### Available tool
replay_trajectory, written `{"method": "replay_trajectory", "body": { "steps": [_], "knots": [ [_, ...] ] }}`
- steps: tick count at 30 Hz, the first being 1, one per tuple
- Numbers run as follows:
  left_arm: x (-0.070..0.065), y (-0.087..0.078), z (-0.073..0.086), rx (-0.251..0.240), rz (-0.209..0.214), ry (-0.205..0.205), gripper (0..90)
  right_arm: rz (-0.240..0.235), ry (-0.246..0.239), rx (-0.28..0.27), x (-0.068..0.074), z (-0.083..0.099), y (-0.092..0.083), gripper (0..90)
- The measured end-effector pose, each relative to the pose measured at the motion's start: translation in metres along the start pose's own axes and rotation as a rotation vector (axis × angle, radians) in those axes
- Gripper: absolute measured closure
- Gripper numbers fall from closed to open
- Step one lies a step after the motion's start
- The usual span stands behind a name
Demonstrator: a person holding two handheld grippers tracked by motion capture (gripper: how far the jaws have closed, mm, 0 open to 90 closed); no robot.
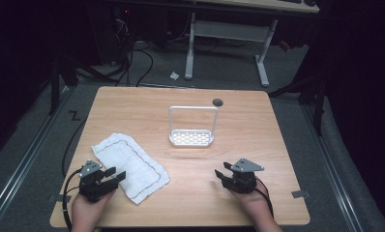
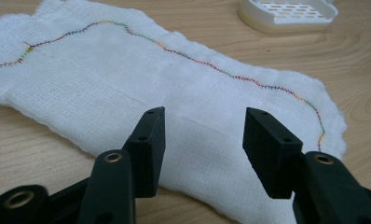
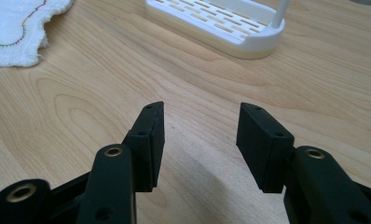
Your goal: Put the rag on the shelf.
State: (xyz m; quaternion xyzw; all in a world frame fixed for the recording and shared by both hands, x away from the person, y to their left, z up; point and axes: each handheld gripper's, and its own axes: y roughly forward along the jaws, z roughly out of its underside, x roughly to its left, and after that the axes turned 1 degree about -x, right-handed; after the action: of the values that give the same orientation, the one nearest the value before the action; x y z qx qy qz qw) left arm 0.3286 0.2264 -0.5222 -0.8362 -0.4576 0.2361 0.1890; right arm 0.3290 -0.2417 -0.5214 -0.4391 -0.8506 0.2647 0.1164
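A white cloth (image 1: 130,166) with a coloured stitched border lies flat on the left half of the wooden table (image 1: 239,145). My left gripper (image 1: 114,176) rests at the cloth's near edge, jaws open over the fabric (image 2: 174,98) without pinching it. A white slotted rack (image 1: 192,137) with a tall wire hoop stands in the middle of the table, its base (image 3: 216,23) ahead of my right gripper. The right gripper (image 1: 222,171) sits near the front right of the table, open with bare wood between its jaws.
A small dark round hole (image 1: 217,102) sits in the tabletop behind the rack. Beyond the far edge are a white desk frame (image 1: 227,43), cables and grey floor. Bare wood lies between the two grippers and right of the rack.
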Motion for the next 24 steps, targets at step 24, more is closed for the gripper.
{"method": "replay_trajectory", "body": {
  "steps": [24],
  "knots": [
    [-0.009, 0.004, -0.003, 0.046, 0.067, 0.051, 70.0, -0.170, 0.002, 0.022, 0.044, -0.021, 0.026, 63.9]
  ]
}}
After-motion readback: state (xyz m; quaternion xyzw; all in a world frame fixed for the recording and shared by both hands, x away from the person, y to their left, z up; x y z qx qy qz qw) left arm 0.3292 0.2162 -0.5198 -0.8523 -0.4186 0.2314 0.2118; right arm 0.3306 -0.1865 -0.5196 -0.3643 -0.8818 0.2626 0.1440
